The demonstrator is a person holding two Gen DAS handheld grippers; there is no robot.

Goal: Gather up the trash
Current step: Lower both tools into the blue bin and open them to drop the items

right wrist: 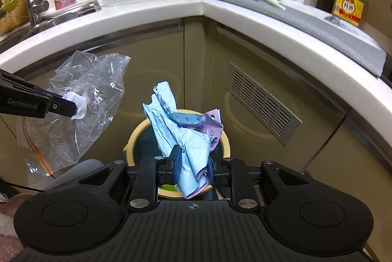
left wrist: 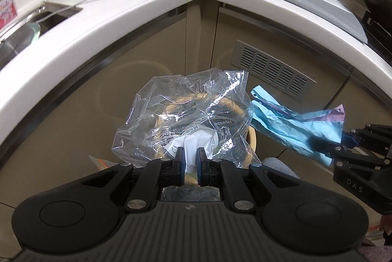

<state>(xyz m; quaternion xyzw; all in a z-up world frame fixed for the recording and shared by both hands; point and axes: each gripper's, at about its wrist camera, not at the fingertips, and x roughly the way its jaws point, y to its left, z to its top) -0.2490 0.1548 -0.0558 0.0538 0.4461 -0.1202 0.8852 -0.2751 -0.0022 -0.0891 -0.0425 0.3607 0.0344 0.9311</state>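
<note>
We hold crumpled blue-and-pink paper point(right wrist: 188, 139) pinched in right gripper point(right wrist: 193, 167) above round cream-rimmed bin point(right wrist: 137, 137); left gripper point(left wrist: 190, 161) pinches crinkled clear plastic bag point(left wrist: 186, 115) beside. Risk: light bag drifts, misses rim.

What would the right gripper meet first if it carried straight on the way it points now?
Probably the open bin below: the right gripper, shut on crumpled blue and pink paper, points down at its mouth. Depth is unclear.
</note>
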